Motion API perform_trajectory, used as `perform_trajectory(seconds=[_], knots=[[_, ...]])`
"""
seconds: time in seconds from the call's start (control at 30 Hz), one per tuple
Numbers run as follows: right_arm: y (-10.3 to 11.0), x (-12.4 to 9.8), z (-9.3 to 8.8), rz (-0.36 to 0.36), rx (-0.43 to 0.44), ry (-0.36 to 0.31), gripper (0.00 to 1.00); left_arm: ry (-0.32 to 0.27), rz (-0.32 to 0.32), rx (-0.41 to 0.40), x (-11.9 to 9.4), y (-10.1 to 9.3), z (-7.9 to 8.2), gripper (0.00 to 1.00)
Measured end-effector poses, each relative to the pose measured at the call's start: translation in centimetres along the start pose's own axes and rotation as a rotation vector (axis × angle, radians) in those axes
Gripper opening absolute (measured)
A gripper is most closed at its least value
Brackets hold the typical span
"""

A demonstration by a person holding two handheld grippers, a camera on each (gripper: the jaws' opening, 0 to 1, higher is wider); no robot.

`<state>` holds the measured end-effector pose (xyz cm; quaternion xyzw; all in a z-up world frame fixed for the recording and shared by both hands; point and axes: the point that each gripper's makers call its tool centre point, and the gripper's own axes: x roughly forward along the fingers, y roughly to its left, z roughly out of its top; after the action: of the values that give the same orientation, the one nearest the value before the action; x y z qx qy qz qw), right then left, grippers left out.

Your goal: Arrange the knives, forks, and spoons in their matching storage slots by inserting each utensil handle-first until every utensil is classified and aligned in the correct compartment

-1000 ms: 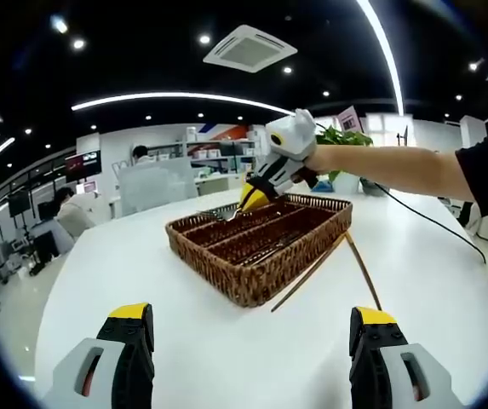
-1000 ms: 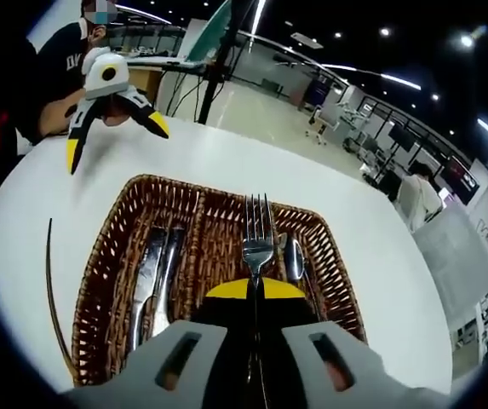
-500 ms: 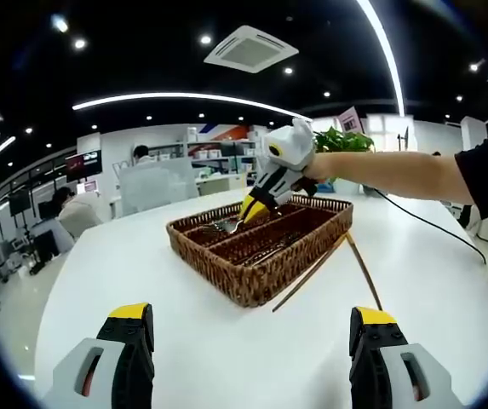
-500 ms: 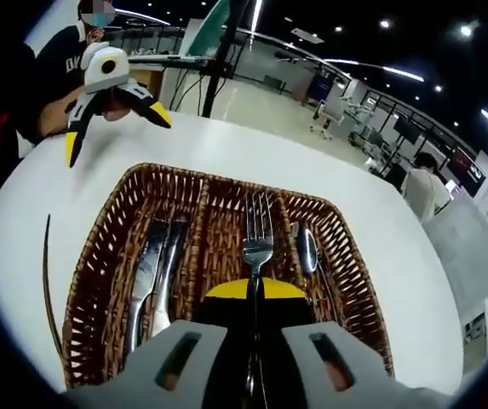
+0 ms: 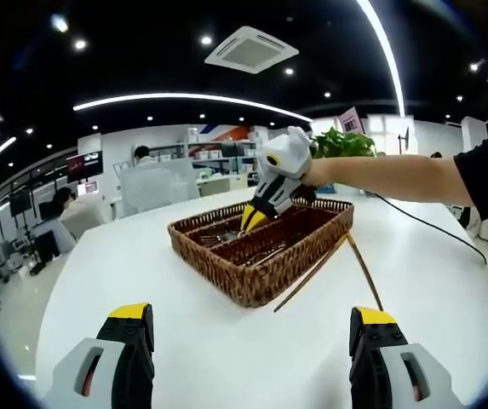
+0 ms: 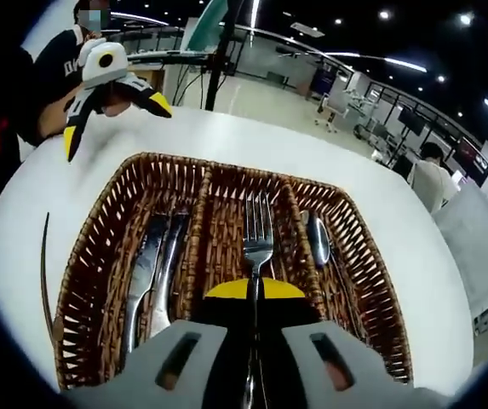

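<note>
The right gripper (image 6: 255,290) is clenched on a fork (image 6: 257,234), its yellow-tipped jaws meeting around the handle while the tines point away over the middle compartment of a wicker tray (image 6: 107,247). In the right gripper view the tray lies on a white table (image 6: 226,136) and has three long slots. Two knives (image 6: 154,268) lie side by side in the left slot, and a spoon (image 6: 318,240) lies in the right slot. The fork hangs over the middle slot, roughly in line with its length.

The left gripper (image 5: 248,319) is released, its jaws standing wide apart above the near part of the table (image 5: 184,341) and well apart from the tray (image 5: 261,256). In the left gripper view the right gripper (image 5: 255,217) reaches down into the tray from the right, held by a person's hand and bare forearm. Two thin brown sticks (image 5: 329,260) lean from the table against the tray's right side. In the right gripper view the left gripper (image 6: 107,89) hovers beyond the tray's far left corner.
</note>
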<state>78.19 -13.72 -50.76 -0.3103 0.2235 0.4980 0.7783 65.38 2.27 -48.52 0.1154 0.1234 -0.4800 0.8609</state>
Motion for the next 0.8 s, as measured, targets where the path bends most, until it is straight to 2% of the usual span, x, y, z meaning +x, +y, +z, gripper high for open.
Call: perform_trajectory(seconds=[0.27, 0.47, 0.53, 0.6, 0.8], knots=[[0.0, 0.2, -0.2, 0.013, 0.01, 0.004, 0.0, -0.001, -0.002, 0.002, 0.0, 0.0, 0.0, 1.0], [0.6, 0.7, -0.6, 0.044, 0.02, 0.018, 0.0, -0.001, -0.003, 0.003, 0.0, 0.0, 0.0, 1.0], [1.0, 1.1, -0.8, 0.074, 0.029, 0.025, 0.0, 0.0, -0.004, 0.004, 0.0, 0.0, -0.1, 1.0], [0.6, 1.1, -0.7, 0.069, 0.032, 0.031, 0.0, 0.002, -0.005, 0.004, 0.0, 0.0, -0.1, 1.0], [0.9, 1.2, -0.9, 0.093, 0.071, 0.042, 0.0, 0.003, -0.005, 0.003, 0.1, 0.0, -0.1, 1.0]])
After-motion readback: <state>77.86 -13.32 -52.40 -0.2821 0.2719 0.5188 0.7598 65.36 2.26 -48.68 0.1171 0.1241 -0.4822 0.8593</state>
